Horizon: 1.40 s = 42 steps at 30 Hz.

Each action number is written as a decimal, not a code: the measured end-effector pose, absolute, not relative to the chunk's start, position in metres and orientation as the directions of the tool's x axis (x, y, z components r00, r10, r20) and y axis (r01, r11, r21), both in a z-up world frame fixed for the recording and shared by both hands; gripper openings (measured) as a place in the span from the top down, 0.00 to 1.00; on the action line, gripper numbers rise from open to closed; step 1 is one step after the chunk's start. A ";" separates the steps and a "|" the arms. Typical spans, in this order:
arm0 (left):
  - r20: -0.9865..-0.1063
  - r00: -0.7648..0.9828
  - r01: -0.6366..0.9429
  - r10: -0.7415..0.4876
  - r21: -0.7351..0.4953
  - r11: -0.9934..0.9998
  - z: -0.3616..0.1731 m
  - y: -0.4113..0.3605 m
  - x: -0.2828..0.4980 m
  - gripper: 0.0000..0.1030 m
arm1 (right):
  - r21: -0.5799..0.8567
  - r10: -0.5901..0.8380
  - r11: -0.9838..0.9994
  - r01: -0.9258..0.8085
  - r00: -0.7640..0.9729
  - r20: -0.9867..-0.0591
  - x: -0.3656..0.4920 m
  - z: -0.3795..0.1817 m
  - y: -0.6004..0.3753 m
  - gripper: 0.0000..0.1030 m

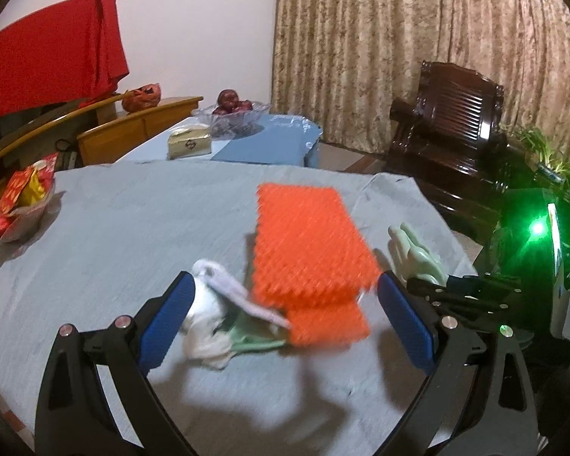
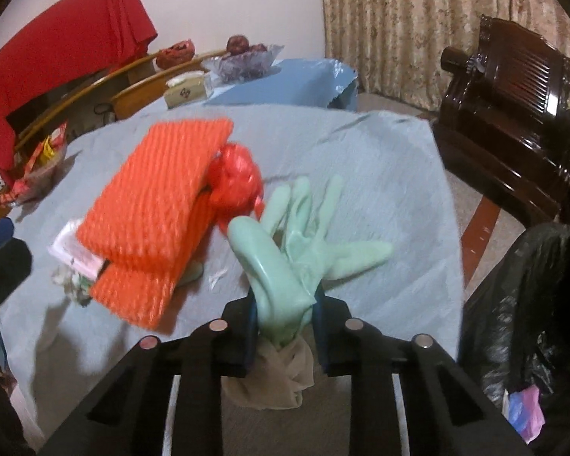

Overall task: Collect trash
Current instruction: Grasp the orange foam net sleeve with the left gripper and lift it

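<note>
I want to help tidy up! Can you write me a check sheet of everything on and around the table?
Surface: table under a grey cloth.
Job's things: green rubber glove; orange foam netting; red mesh ball; crumpled white tissue.
Clutter: snack bowl, tissue box, fruit bowl.
Grippers: right gripper shut on the glove; left gripper open around the tissue and netting.
Cables: nothing seen.
Surroundings: black bin bag, dark wooden chair, curtain.

No lettering can be read; the tissue box (image 1: pixel 189 140) bears only an illegible diamond emblem.
</note>
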<state>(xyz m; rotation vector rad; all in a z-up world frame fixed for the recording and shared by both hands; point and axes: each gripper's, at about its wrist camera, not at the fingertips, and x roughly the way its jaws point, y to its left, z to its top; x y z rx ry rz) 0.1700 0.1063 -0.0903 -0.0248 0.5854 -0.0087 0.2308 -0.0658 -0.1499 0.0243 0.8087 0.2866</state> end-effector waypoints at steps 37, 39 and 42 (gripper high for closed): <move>-0.633 0.771 0.028 -0.063 -0.066 0.997 -0.112 0.090 0.253 0.86 | 0.118 0.251 0.965 -0.234 0.697 -0.672 0.252 -0.135 -0.080 0.76; -0.617 0.784 0.028 -0.068 -0.075 0.997 -0.103 0.089 0.247 0.86 | 0.118 0.253 0.965 -0.236 0.702 -0.666 0.249 -0.131 -0.081 0.76; -0.596 0.799 0.037 -0.077 -0.079 0.996 -0.090 0.084 0.236 0.87 | 0.122 0.260 0.963 -0.239 0.711 -0.653 0.243 -0.122 -0.085 0.76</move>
